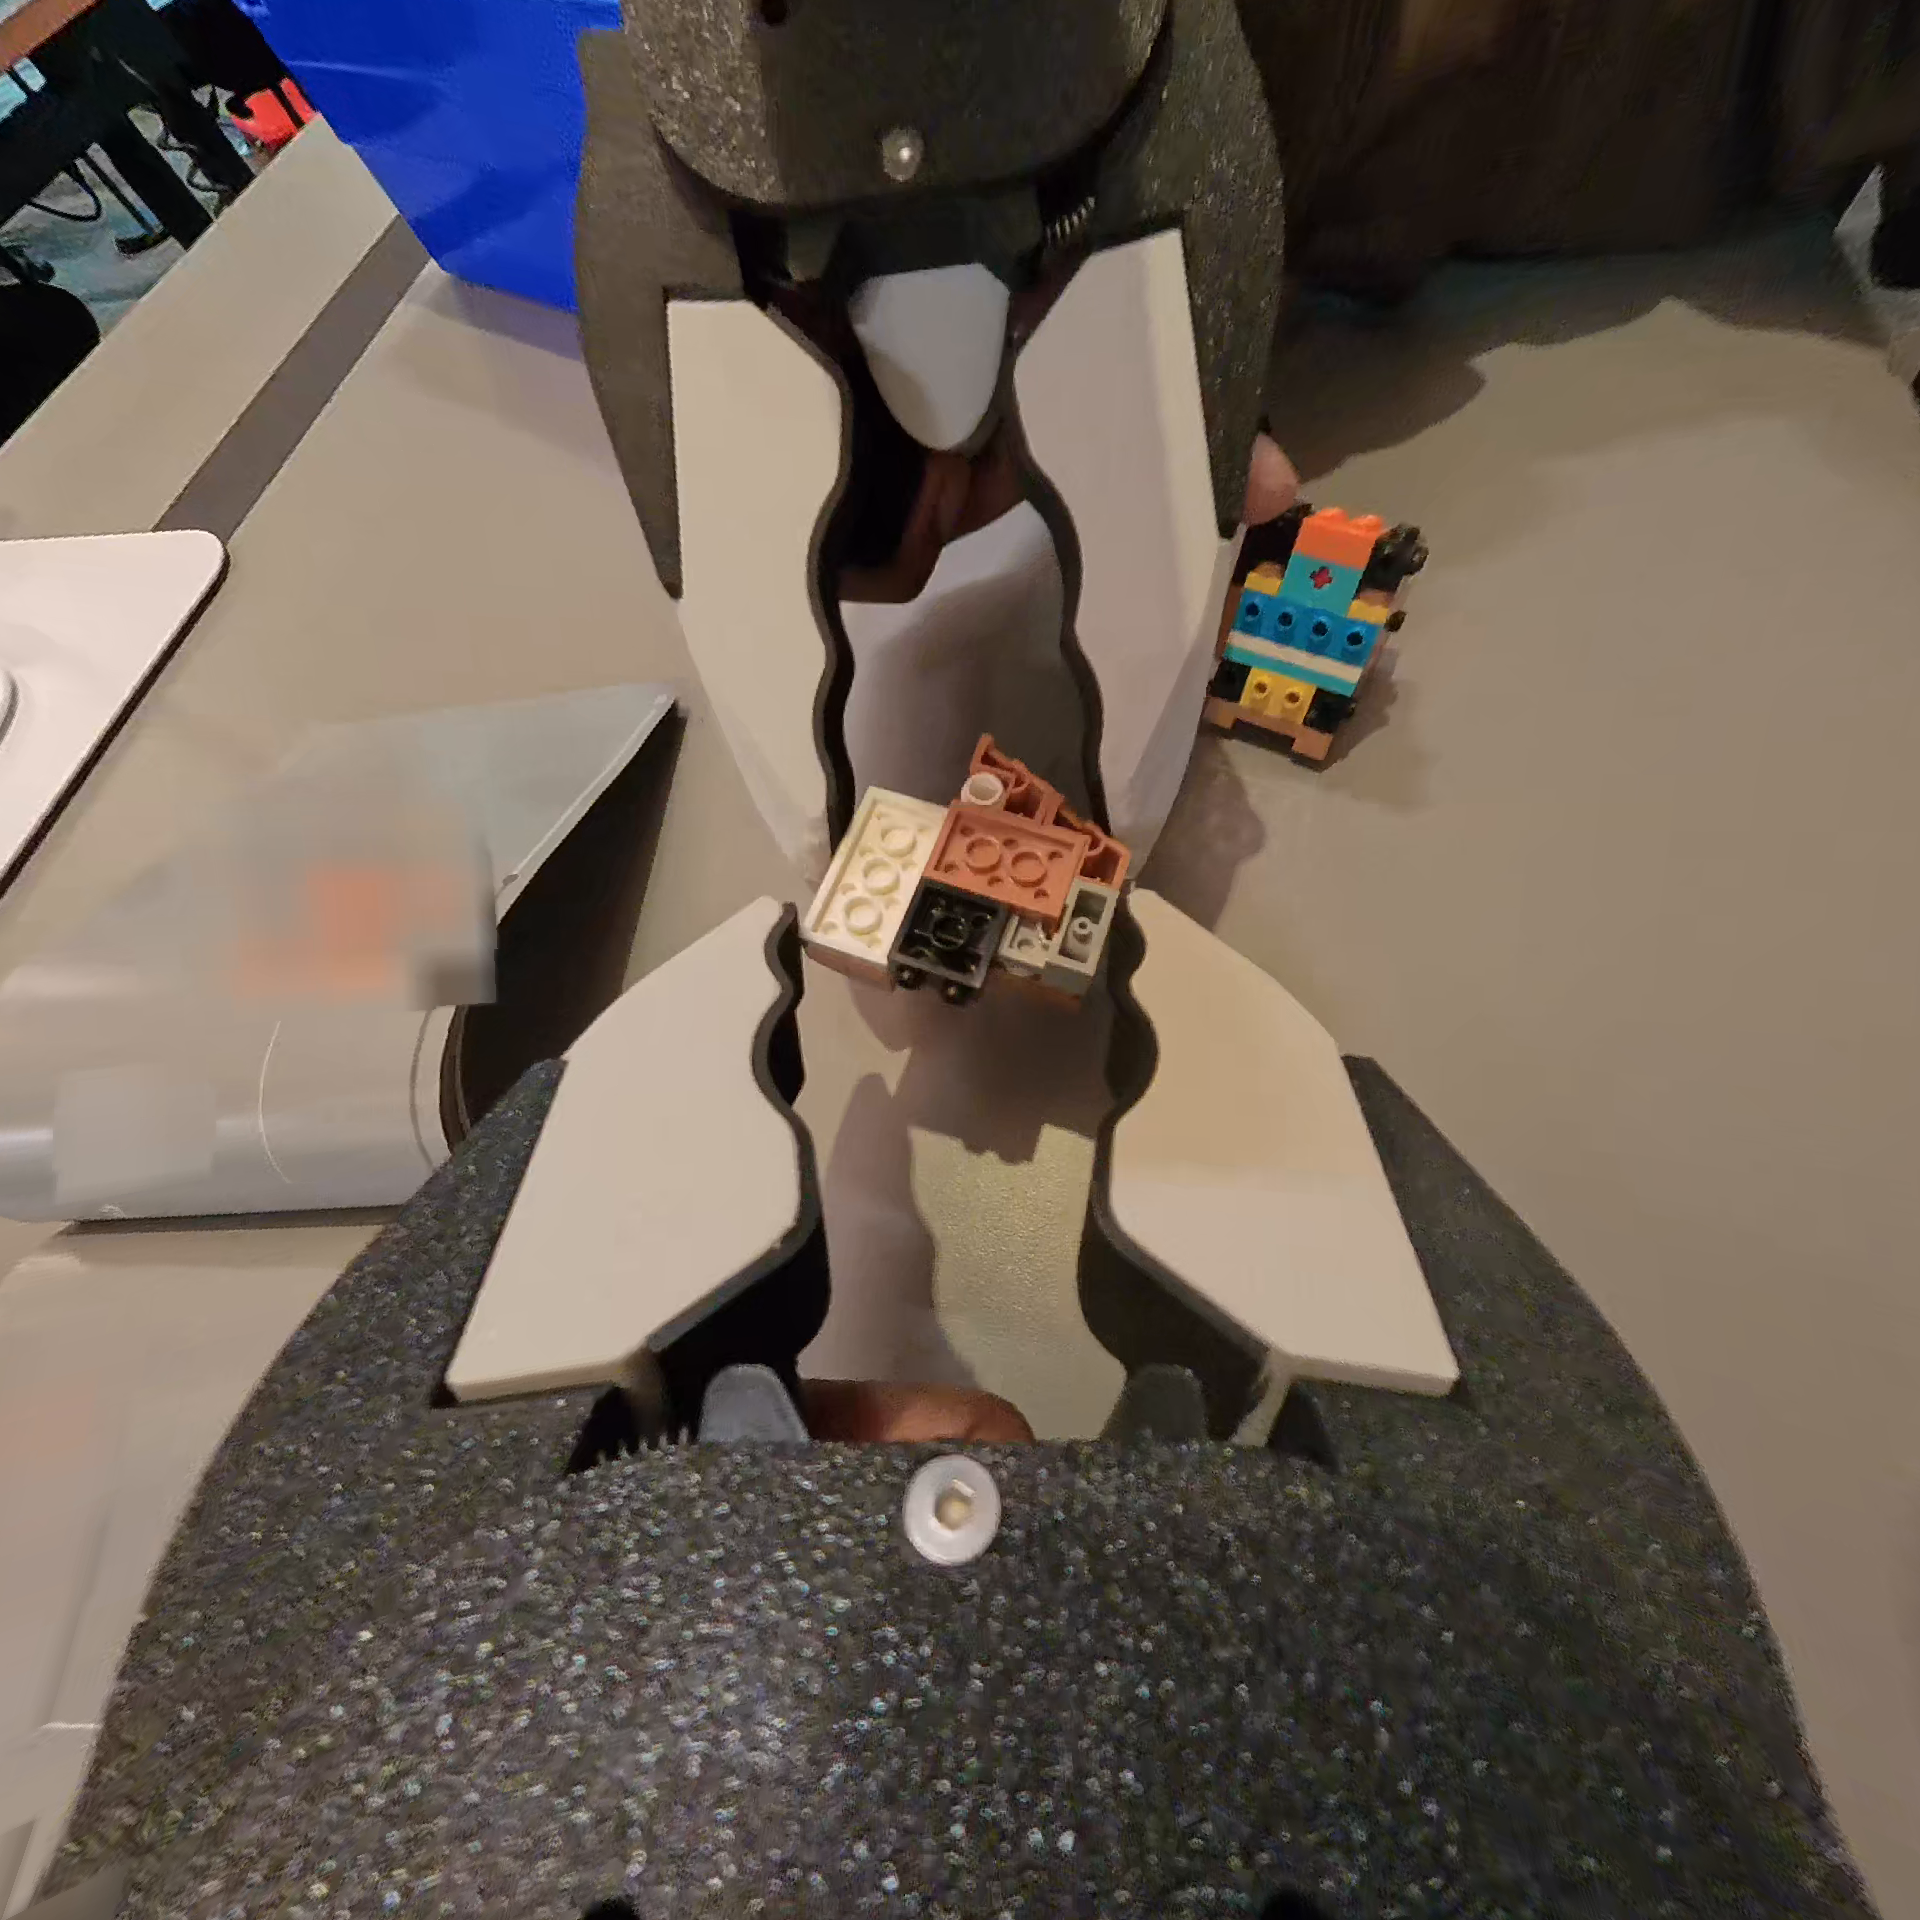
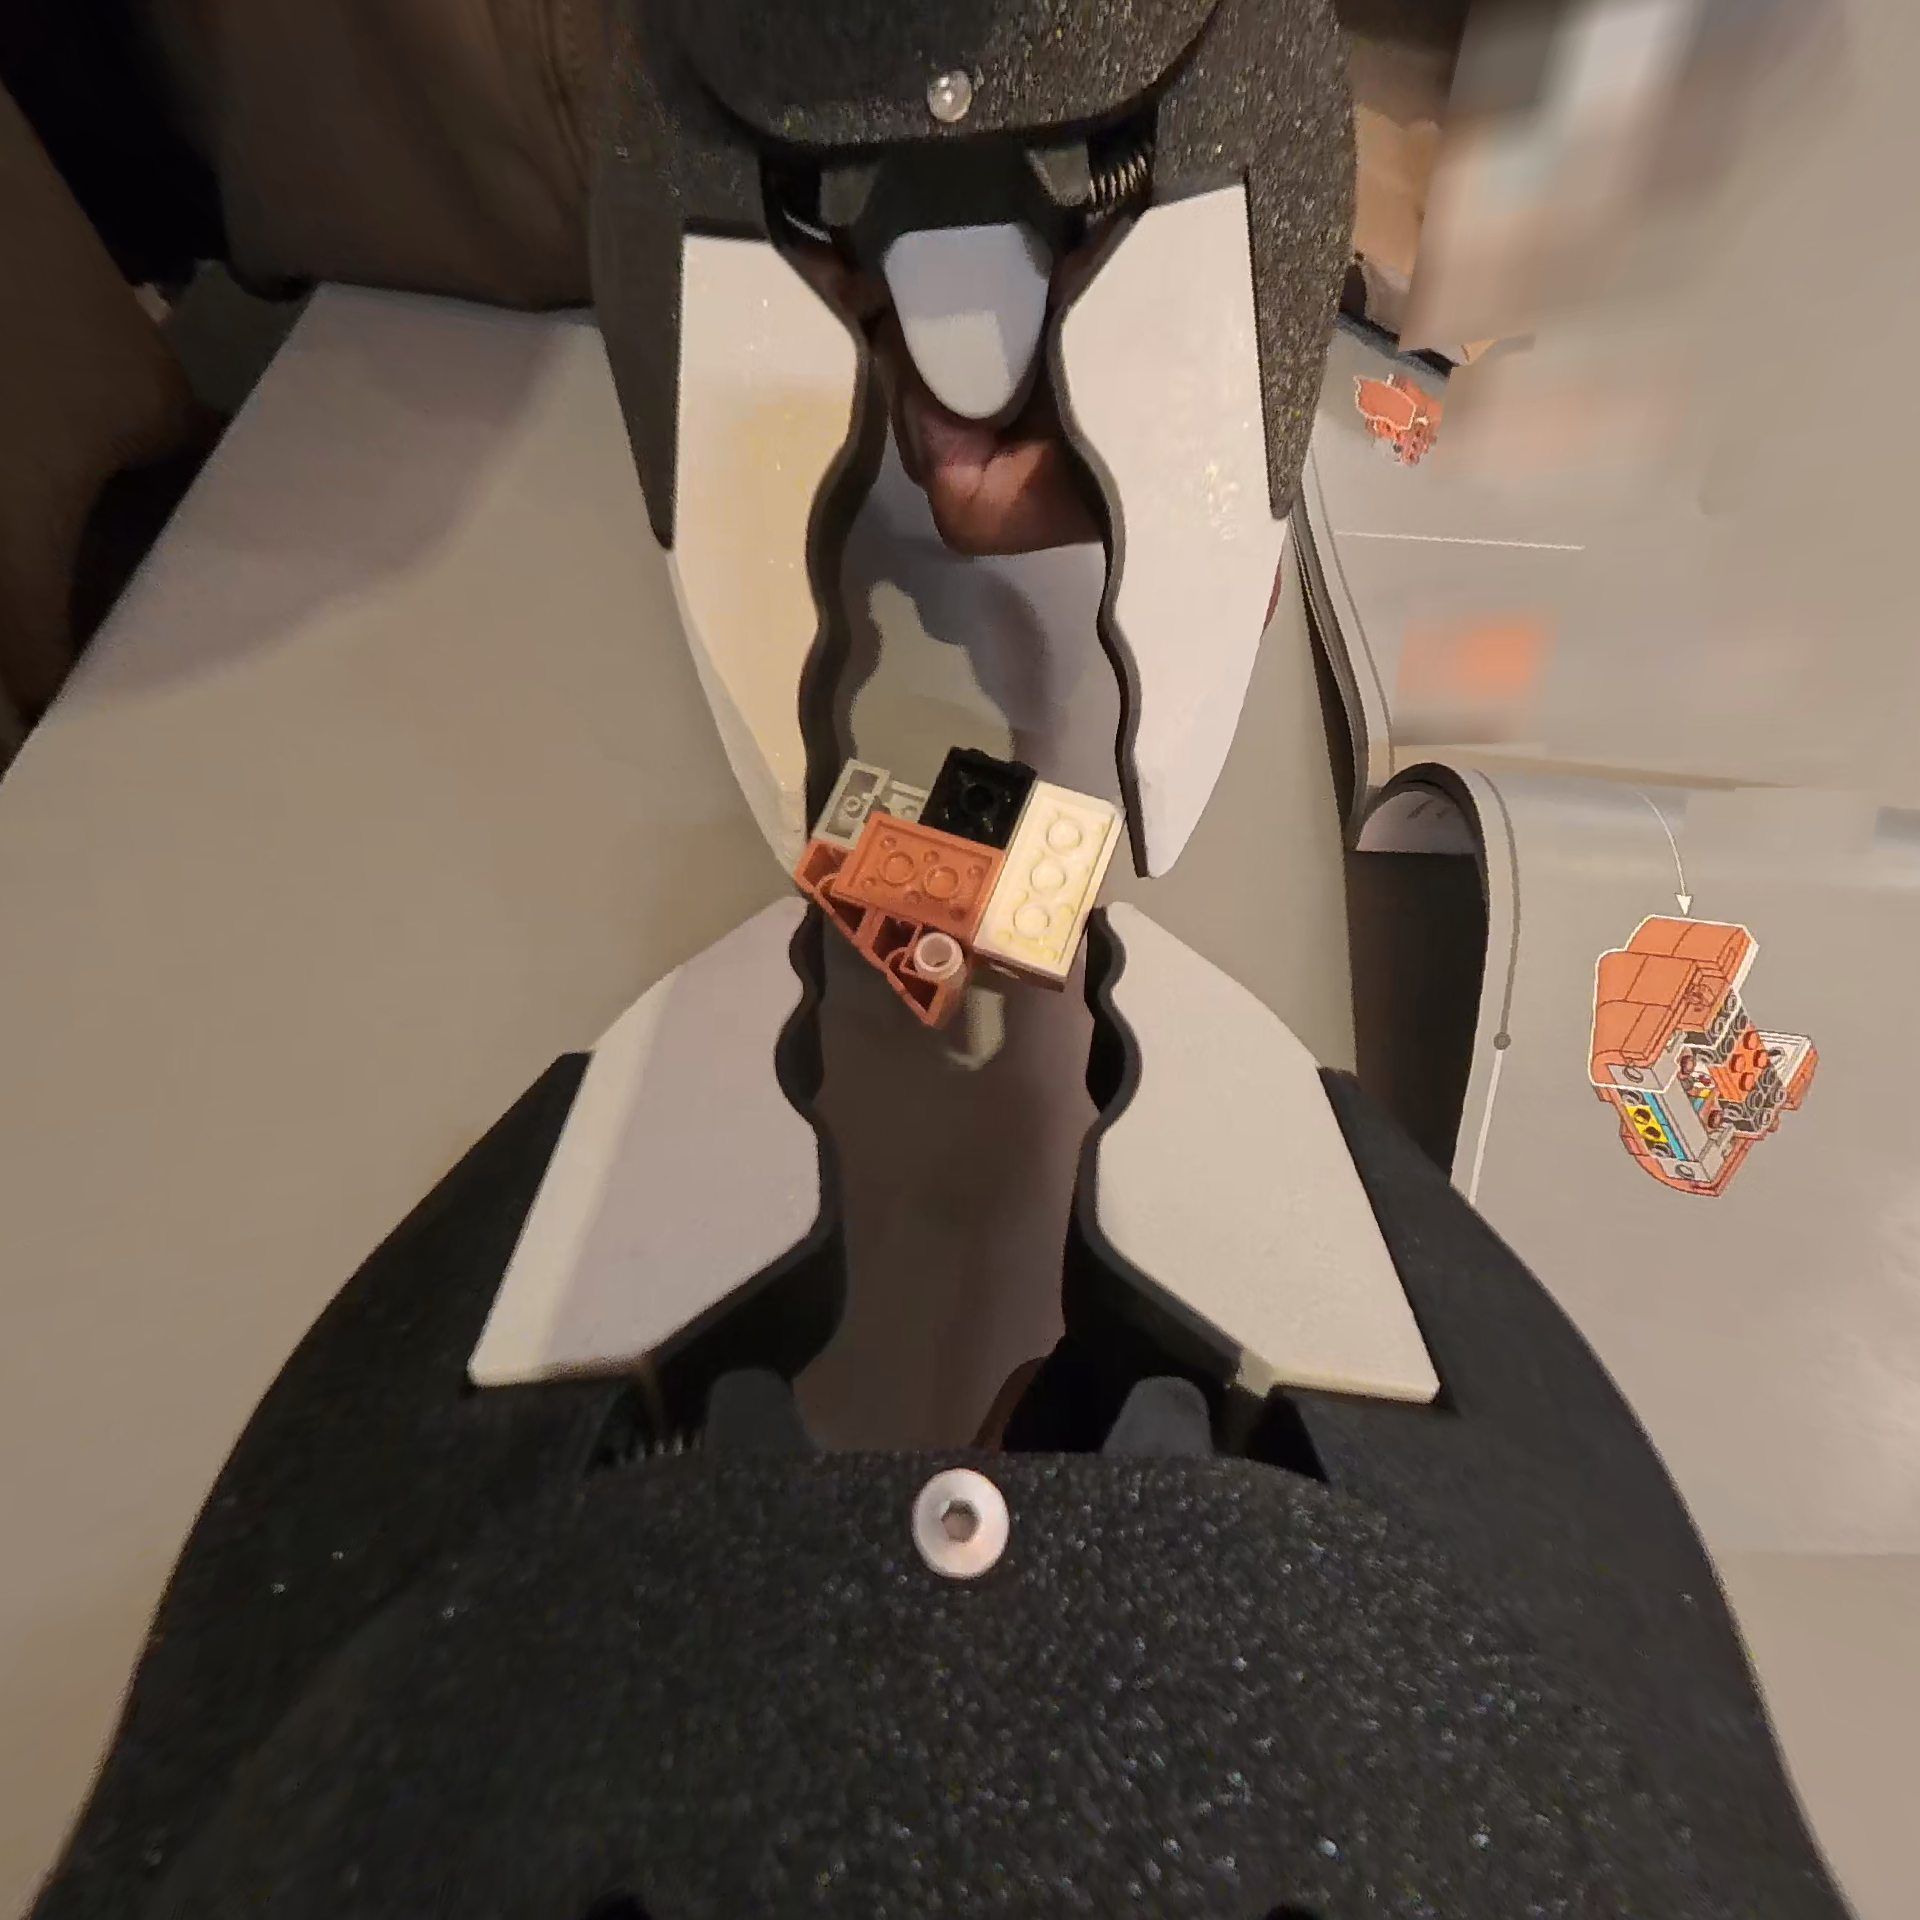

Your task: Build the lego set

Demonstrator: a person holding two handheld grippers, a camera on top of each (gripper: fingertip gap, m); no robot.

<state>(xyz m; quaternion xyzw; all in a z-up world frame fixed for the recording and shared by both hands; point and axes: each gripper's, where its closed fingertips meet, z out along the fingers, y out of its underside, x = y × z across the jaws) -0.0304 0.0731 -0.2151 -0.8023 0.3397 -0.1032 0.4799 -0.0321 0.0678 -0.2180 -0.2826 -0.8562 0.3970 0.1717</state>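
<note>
The two grippers face each other over the table (image 1: 1558, 1039). The small brick cluster (image 1: 961, 899) sits between their tips, lifted above the table. The right gripper (image 1: 966, 821), at 12 o'clock, grasps it. The left gripper (image 1: 951, 925) has jaws spread, beside the cluster; whether they touch, I cannot tell. A colourful brick model (image 1: 1304, 634) stands at 2 o'clock. An instruction booklet (image 2: 1662, 987) lies at 3 o'clock in the right wrist view.

A small brick cluster (image 1: 961, 894) of cream, reddish-brown, black and grey plastic pieces sits tilted, underside facing up. A second multicoloured brick assembly (image 1: 1307, 636) in orange, blue, yellow and black lies near the cluster.
</note>
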